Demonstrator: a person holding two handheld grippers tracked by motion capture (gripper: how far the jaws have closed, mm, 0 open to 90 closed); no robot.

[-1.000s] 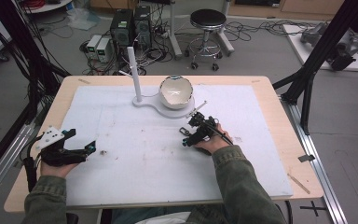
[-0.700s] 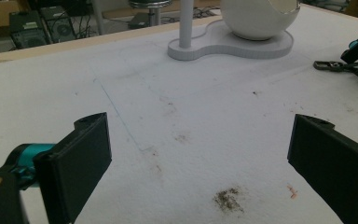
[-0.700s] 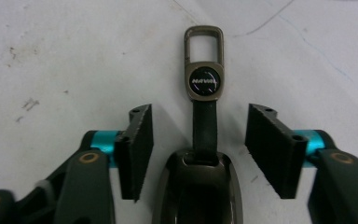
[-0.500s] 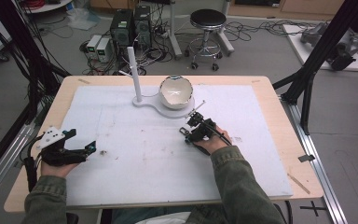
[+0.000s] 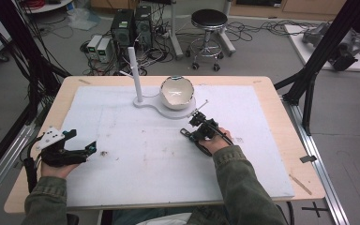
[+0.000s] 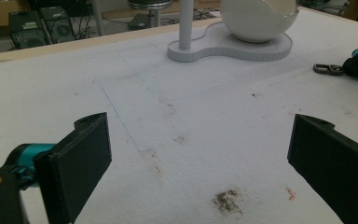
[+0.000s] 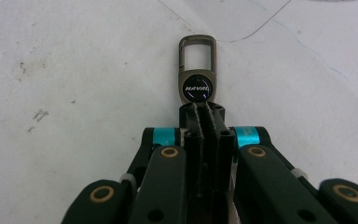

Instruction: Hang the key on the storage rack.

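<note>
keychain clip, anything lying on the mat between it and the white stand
Nothing visible does. The keychain clip is pinched in the right gripper, and the mat up to the white stand is bare.

high view: above the person's side, facing forward and down over the whole white-covered worktop (image 5: pixel 122 117) | left gripper view: low, near the surface, facing the white egg-shaped bowl (image 6: pixel 258 21), shared with the high view (image 5: pixel 176 92) | right gripper view: close, steeply downward

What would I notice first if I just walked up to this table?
Probably the white egg-shaped bowl on its white stand at the far middle of the white mat. Nearer, the right gripper has just been closing and pinches a metal keychain clip, while the left gripper gapes open over bare mat.
</note>
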